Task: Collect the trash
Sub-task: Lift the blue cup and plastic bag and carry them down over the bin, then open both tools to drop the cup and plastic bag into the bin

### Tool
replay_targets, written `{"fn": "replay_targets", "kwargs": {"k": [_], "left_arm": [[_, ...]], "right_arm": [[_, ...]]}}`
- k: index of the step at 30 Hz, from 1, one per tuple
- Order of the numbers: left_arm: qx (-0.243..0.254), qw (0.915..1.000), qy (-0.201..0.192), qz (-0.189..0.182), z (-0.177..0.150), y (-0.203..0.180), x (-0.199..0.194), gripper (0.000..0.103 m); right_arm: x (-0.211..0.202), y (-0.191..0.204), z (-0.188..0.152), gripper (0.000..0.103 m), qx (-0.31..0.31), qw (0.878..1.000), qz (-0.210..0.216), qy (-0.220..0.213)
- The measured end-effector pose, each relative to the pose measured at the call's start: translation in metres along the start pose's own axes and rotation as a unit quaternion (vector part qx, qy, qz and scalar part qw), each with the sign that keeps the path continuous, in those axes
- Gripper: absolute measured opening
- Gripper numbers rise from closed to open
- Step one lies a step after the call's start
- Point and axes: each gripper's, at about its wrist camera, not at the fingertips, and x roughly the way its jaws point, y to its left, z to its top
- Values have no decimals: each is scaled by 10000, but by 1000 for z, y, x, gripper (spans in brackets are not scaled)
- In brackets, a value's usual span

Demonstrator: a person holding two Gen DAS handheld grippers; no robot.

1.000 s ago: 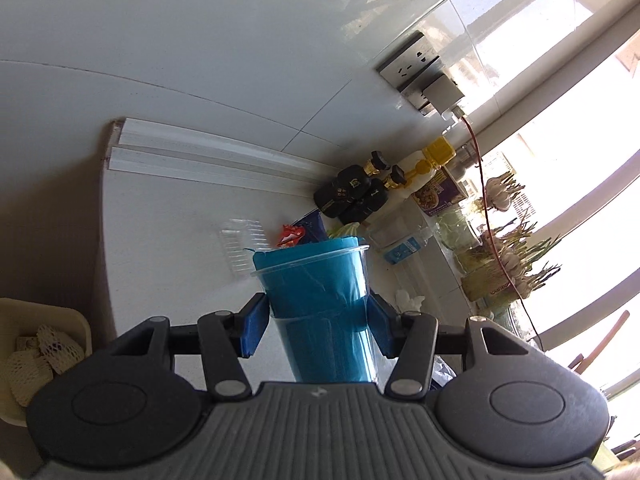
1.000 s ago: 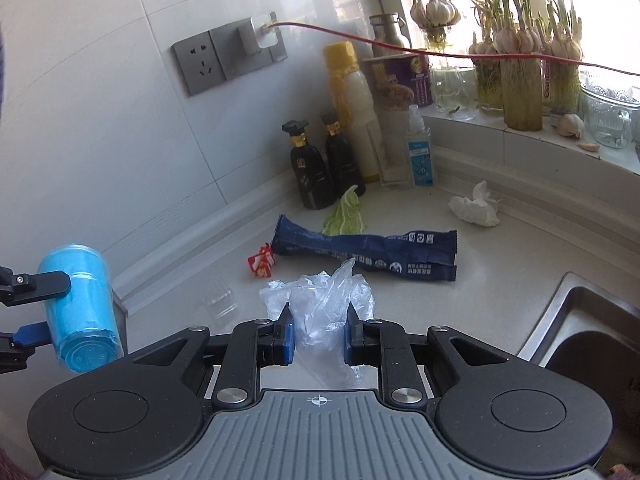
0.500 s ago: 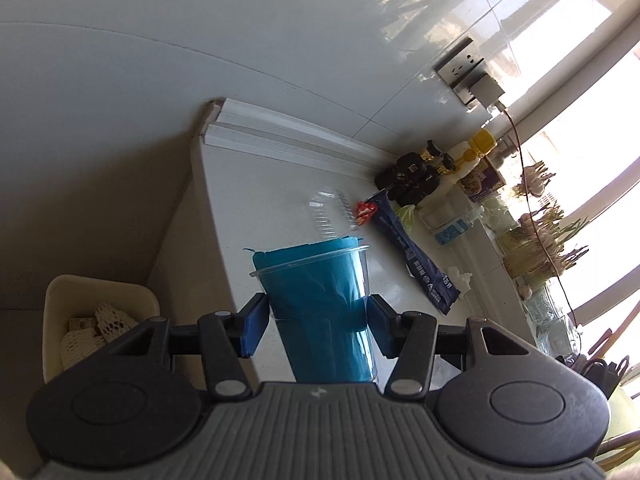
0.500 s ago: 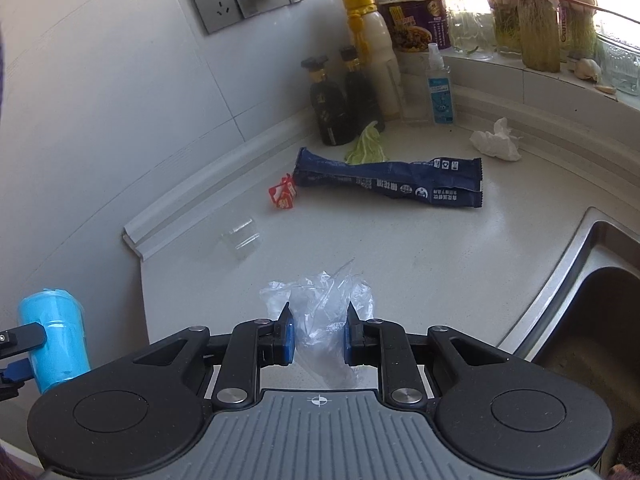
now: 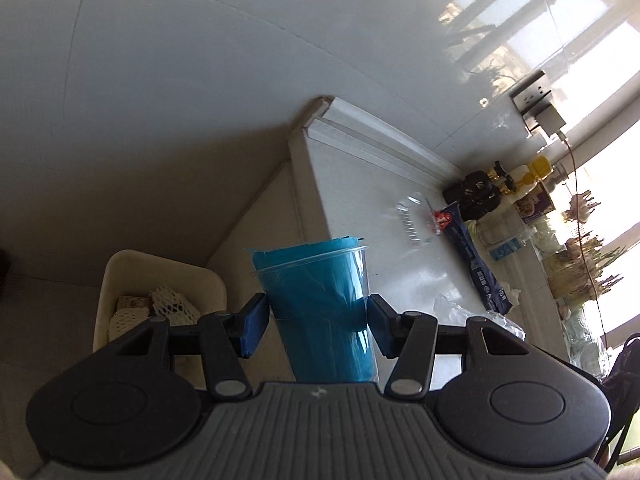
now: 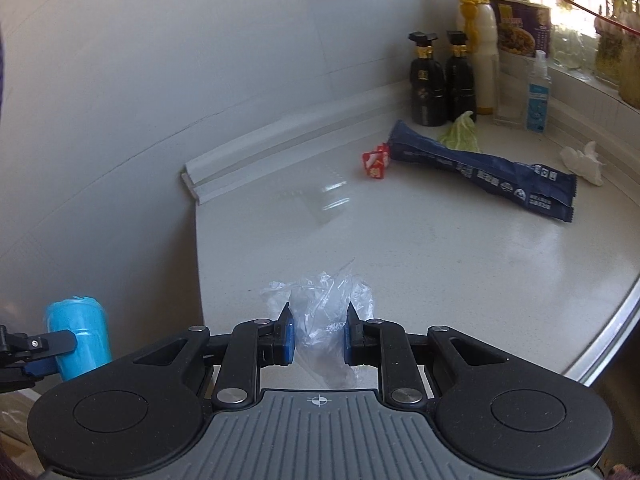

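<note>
My left gripper (image 5: pixel 314 326) is shut on a clear plastic cup lined with blue (image 5: pixel 320 304), held off the counter's left end above a beige bin (image 5: pixel 160 280). The cup also shows in the right wrist view (image 6: pixel 78 338). My right gripper (image 6: pixel 319 336) is shut on a crumpled clear plastic bag (image 6: pixel 324 304) over the counter's near edge. On the white counter (image 6: pixel 400 248) lie a dark blue wrapper (image 6: pixel 480 170), a small red wrapper (image 6: pixel 376 162), a clear plastic tray (image 6: pixel 324 196), a cabbage leaf (image 6: pixel 460 136) and a crumpled white tissue (image 6: pixel 582 158).
Two dark bottles (image 6: pixel 442 80), a yellow-capped bottle (image 6: pixel 478 40), a spray bottle (image 6: pixel 536 92) and a purple box (image 6: pixel 520 28) stand by the back wall. A sink rim (image 6: pixel 612 328) is at right. The bin holds foam netting (image 5: pixel 172 304).
Both grippers have drawn back and left from the counter. The cup is now past the counter's left end, over the bin. The bag is still held.
</note>
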Motion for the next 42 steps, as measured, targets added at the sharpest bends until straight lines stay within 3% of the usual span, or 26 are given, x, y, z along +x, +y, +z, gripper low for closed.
{"fn": "replay_targets", "kwargs": {"k": [12,25,34,42], "left_arm": [[-195,9985,-2,507,-11,52,-1,50],[-269,9961,145,823,-35,94,24,50],[97,9932,316,1112,-46,117,59,50],[380,9887,621,1312,-48,135,106,51]], "right_arm": [[28,75,4,20,-743,9947,677,217],[64,129,-11,20,-1368,9833,1082,514],[114,158,-40,20,-1666,9738,1232,942],[185,177,-66,20,-1959,9627,1037,1550]]}}
